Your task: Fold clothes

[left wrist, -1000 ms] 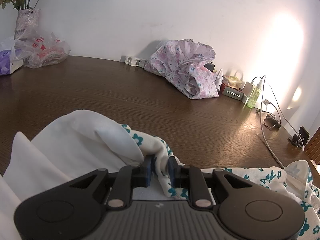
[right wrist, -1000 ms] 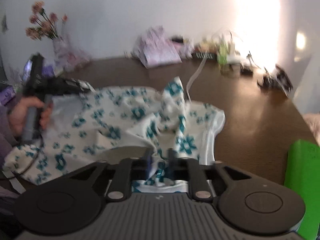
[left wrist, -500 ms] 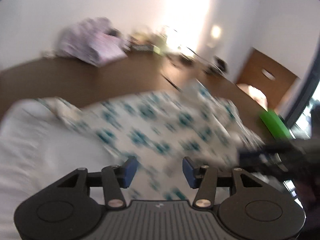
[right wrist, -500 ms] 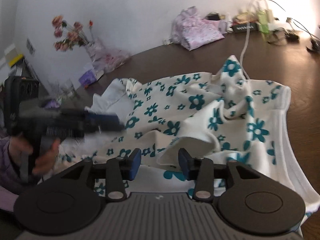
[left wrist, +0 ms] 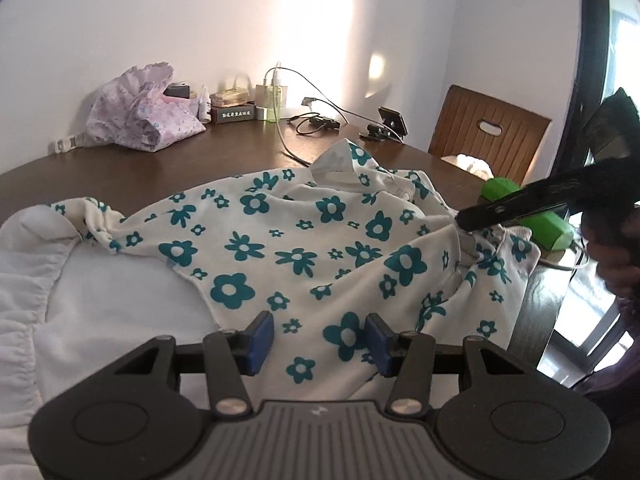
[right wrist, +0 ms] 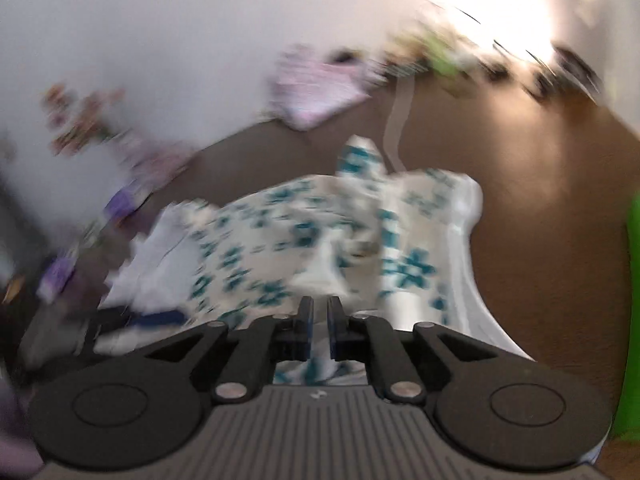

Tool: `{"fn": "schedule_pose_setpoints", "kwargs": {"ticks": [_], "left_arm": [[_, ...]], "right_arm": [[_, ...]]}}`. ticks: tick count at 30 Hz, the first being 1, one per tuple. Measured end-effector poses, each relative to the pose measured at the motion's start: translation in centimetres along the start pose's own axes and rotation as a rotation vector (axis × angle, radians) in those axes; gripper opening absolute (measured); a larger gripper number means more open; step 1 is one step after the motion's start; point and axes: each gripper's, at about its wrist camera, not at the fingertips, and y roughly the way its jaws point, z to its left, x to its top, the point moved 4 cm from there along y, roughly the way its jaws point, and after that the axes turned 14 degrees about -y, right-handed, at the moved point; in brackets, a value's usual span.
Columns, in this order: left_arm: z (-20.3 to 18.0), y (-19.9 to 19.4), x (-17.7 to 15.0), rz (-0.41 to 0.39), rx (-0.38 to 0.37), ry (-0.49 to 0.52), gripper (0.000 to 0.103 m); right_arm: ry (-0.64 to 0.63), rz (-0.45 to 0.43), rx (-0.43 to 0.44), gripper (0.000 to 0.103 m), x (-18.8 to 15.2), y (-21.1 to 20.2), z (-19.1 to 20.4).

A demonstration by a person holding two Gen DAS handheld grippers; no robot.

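The dark brown wooden table [left wrist: 160,168] ended close on the right, where its edge dropped away just past the hem of the white cotton garment printed with teal flowers [left wrist: 304,240]. A bright green block-shaped object [left wrist: 548,228] sat at that corner, and a brown slatted wooden chair [left wrist: 488,136] stood behind it. Bare tabletop lay open beyond the garment, up to the clutter along the white wall: a crumpled lilac floral cloth bundle [left wrist: 140,120], small bottles and boxes, and a loose white cable [left wrist: 288,140] trailing toward the garment's raised collar. On the left, plain white cloth [left wrist: 100,300] covered the near part of the table, touching the garment.

The garment lay spread and rumpled across the near middle of the table. The left gripper [left wrist: 318,334] hovered over its near edge; its jaws had just been opening and stood released, blue pads well apart, with flowered fabric lying under the gap but neither pad pressing on it.

The right gripper [right wrist: 318,320], held in a person's hand [left wrist: 616,256], met the garment at its right side near the table edge. Its jaws had just been closing and were nearly together, clenched on a fold of the fabric, which bunched below the tip. The right wrist view was badly blurred, so the pinch showed only as pale cloth in the narrow slit.
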Motion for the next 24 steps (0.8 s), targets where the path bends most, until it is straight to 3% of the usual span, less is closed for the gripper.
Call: {"fn": "schedule_pose_setpoints", "kwargs": {"ticks": [3, 5, 6, 9, 13, 14, 17, 19, 21, 23, 24], "left_arm": [[-0.3, 0.3, 0.0, 0.007, -0.002, 0.026, 0.057], [-0.6, 0.5, -0.1, 0.01, 0.003, 0.047, 0.059], [-0.6, 0.6, -0.1, 0.008, 0.008, 0.048, 0.059], [-0.4, 0.9, 0.1, 0.005, 0.012, 0.018, 0.059], [-0.5, 1.0, 0.3, 0.007, 0.037, 0.024, 0.059], [-0.7, 1.1, 0.4, 0.013, 0.044, 0.036, 0.059], [-0.9, 0.8, 1.1, 0.041, 0.064, 0.046, 0.059], [-1.4, 0.1, 2.0, 0.03, 0.074, 0.032, 0.059], [-2.7, -0.7, 3.0, 0.002, 0.04, 0.032, 0.059], [-4.3, 0.0, 3.9, -0.011, 0.043, 0.024, 0.06], [-4.9, 1.0, 4.2, 0.0, 0.07, 0.002, 0.06]], "right_arm": [[-0.191, 0.033, -0.008, 0.051, -1.1, -0.2, 2.3], [-0.291, 0.047, -0.027, 0.041, -2.2, -0.1, 3.4], [-0.313, 0.074, -0.03, 0.0, -2.6, 0.3, 3.6], [-0.303, 0.078, 0.036, 0.0, -3.0, 0.3, 4.5], [-0.341, 0.012, 0.22, 0.0, -2.6, -3.7, 4.8], [-0.33, -0.003, 0.215, 0.0, -2.5, -4.1, 4.3], [-0.235, -0.049, 0.096, 0.013, -1.8, -4.1, 2.1], [-0.189, -0.047, -0.022, 0.032, -1.6, -3.4, 0.7], [-0.204, -0.045, -0.151, 0.032, -1.7, -2.7, -0.2], [-0.21, -0.038, -0.166, 0.03, -2.2, -2.4, -0.8], [-0.213, -0.03, -0.152, 0.012, -2.5, -2.1, -1.1]]}}
